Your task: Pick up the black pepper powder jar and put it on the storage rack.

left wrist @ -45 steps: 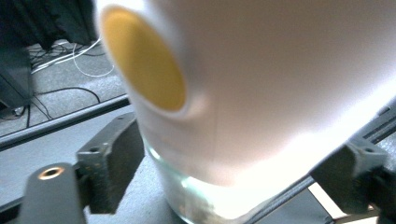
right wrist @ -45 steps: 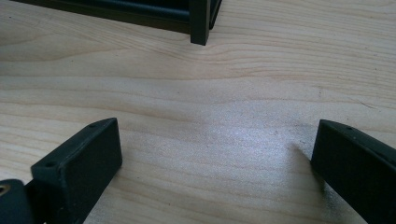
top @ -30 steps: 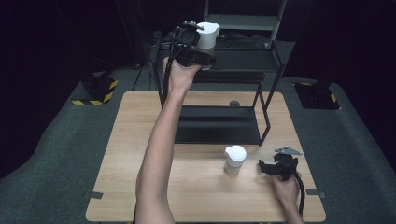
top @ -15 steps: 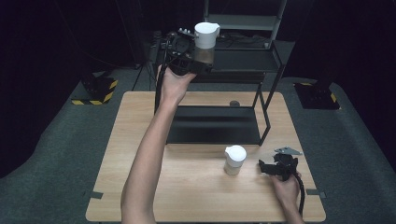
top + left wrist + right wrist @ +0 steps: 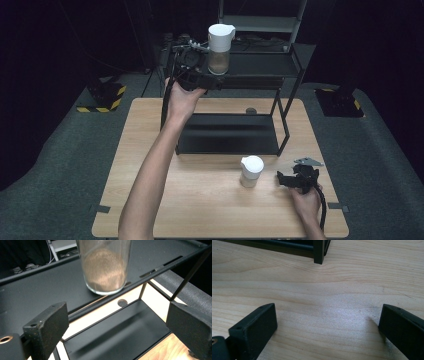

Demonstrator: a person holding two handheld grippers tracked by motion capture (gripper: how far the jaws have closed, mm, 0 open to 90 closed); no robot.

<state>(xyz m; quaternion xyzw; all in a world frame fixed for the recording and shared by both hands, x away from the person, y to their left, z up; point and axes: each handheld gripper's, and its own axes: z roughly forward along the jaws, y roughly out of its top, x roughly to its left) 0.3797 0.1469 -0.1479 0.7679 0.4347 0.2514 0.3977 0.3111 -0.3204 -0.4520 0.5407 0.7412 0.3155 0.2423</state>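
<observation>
Since the earlier frame our left tool (image 5: 207, 75) has backed off the jar (image 5: 219, 49), jaws just opening, nothing between them; jar stands just beyond on the rack's top shelf (image 5: 260, 65). Right tool (image 5: 292, 180) open, resting on the surface (image 5: 200, 210).

No text, label, brand or number can be read in any view. The glass jar (image 5: 219, 47) just ahead of the left gripper (image 5: 200, 75) has bare walls and a plain white lid, and the small white container (image 5: 251, 170) just beside the right gripper (image 5: 295, 179) carries no print. The only sign-like marking is the yellow-and-black hazard striping (image 5: 102, 102) on the floor, wordless.
</observation>
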